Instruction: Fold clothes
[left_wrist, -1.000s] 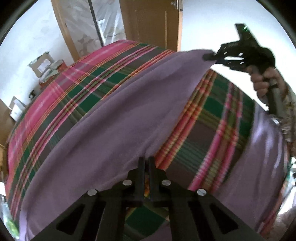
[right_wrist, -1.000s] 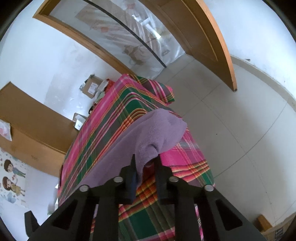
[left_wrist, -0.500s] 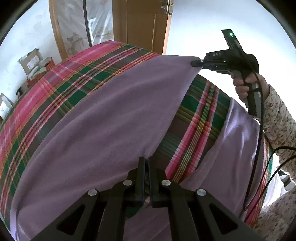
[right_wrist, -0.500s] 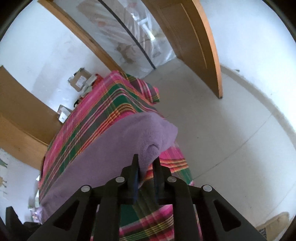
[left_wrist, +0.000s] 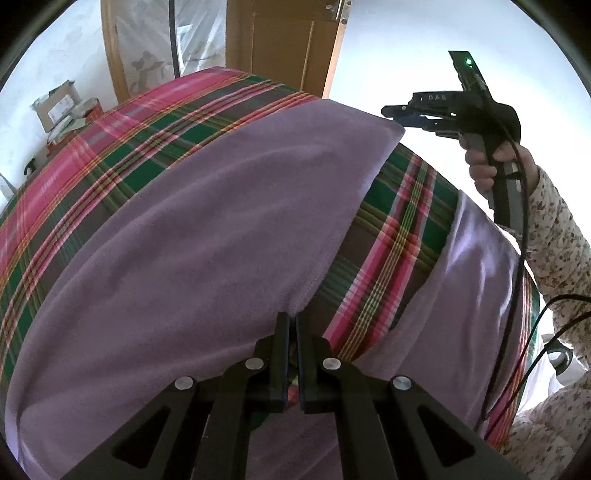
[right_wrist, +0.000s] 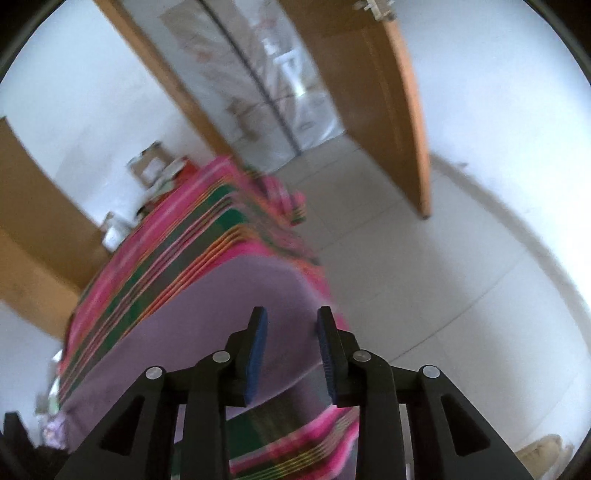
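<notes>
A soft lilac fleece garment (left_wrist: 207, 229) lies spread across the bright pink-and-green plaid cover (left_wrist: 399, 236). The left gripper (left_wrist: 290, 325) pinches its near hem, jaws clenched. The right gripper (right_wrist: 290, 332), jaws opening, hovers over its far corner, gripping nothing.

White walls (right_wrist: 498, 92), a pale tiled floor (right_wrist: 424, 258), an open wooden door (right_wrist: 399, 110), daylight throughout.

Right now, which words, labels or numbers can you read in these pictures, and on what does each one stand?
"BAS" or similar, embossed on the right gripper: only partly legible, I cannot be sure.
Labels on the cardboard boxes: too small to read.
Nothing readable on the purple garment or the plaid cloth.
</notes>
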